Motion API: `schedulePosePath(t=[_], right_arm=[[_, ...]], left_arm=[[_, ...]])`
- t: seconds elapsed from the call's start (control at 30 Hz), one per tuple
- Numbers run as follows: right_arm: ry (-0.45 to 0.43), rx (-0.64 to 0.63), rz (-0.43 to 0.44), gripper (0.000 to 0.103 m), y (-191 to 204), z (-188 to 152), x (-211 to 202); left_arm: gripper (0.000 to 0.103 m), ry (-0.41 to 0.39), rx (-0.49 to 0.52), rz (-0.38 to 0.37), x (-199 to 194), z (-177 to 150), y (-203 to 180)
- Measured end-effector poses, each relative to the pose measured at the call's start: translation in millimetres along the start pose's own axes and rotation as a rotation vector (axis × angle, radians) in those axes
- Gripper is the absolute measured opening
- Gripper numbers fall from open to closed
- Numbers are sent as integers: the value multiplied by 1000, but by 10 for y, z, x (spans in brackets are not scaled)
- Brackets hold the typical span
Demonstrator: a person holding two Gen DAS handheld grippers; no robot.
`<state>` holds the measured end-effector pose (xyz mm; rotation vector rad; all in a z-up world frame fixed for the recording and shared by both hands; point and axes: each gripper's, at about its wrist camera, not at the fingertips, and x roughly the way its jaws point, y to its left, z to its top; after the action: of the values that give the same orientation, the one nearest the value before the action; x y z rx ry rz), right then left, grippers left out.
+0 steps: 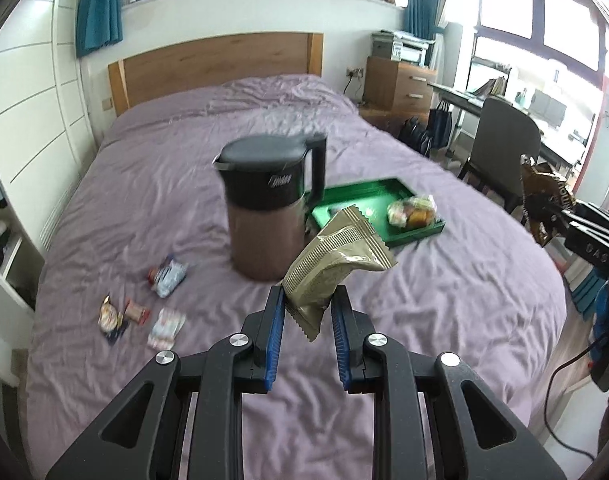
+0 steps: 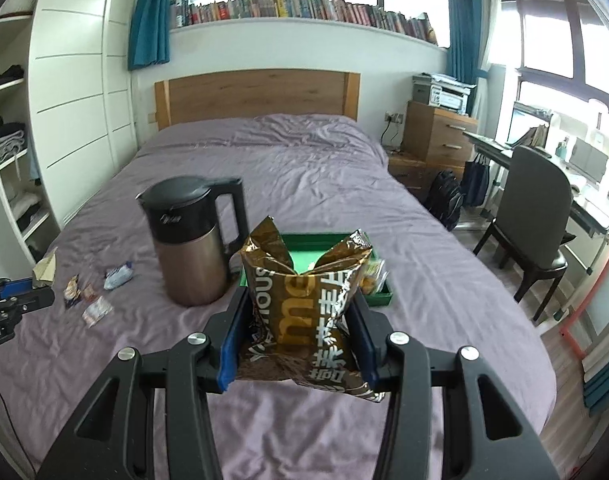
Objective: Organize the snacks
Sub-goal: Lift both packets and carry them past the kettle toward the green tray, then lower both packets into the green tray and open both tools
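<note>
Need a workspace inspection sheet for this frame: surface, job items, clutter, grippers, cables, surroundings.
Surface: bed with wrinkled purple sheet.
Job's things: green tray holding one clear bag of snacks; four small wrapped snacks loose on the sheet left of the kettle; olive packet and brown foil bag held in the air.
Clutter: kettle upright beside the tray.
Grippers: left gripper shut on olive packet; right gripper shut on brown foil bag.
Cables: black cable on the floor, right of the bed.
Surroundings: headboard, bookshelf, wardrobe, desk, chair.
</note>
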<state>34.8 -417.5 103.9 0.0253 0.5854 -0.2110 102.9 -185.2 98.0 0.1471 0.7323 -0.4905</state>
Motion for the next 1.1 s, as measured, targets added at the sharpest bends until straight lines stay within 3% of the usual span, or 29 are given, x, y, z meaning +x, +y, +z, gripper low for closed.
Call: schedulePosePath(t=[0.27, 0.57, 0.8, 1.1], right_arm=[[-23, 17, -22, 41, -290, 356, 343], [-11, 22, -44, 41, -592, 668, 1028], [26, 25, -55, 41, -795, 750, 1710], [161, 33, -32, 41, -884, 409, 2770]], left_arm=[[20, -35, 10, -29, 265, 567, -234], [20, -30, 39, -67, 944, 1028, -611], [20, 27, -3, -78, 1745, 1141, -877], [20, 151, -42, -16, 2783, 945, -1072]])
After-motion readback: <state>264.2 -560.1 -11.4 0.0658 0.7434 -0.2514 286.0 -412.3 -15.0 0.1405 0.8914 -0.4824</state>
